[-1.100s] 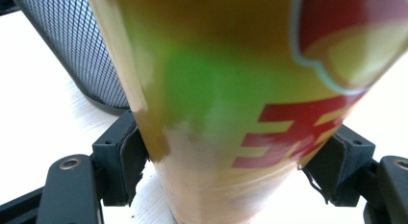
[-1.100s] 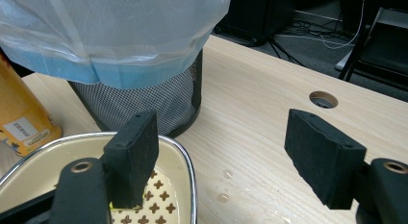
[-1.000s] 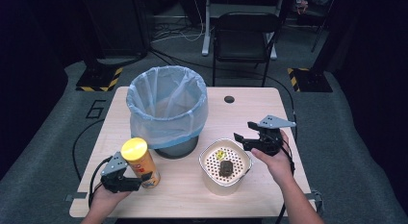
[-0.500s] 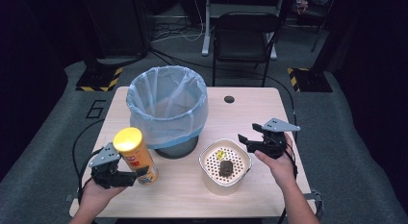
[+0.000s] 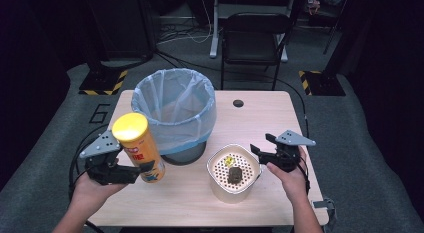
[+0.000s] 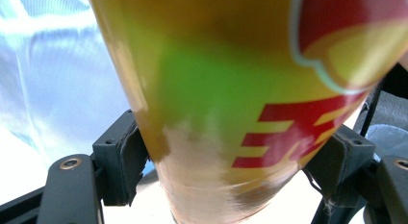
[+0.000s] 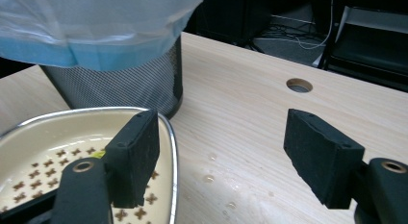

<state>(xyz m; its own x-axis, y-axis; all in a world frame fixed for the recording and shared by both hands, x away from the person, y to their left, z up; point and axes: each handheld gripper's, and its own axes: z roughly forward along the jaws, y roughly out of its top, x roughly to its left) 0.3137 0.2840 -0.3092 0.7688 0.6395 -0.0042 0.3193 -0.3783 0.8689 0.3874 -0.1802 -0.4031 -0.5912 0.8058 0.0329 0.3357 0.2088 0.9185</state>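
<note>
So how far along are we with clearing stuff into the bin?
Done: nothing clearly; the bin's inside can't be read from here. In hand: the left gripper is clamped on the yellow chip can, lifted beside the bin, likely next to drop in. Left: the cream container with a dark lump, by the open right gripper, on the table.

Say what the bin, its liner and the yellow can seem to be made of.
Bin: dark metal mesh, judging by its fine perforated wall. Liner: thin, translucent pale-blue plastic film, crinkled over the rim. Yellow can: probably printed card or foil tube with a glossy finish, given the sheen; the lid looks like smooth plastic.
</note>
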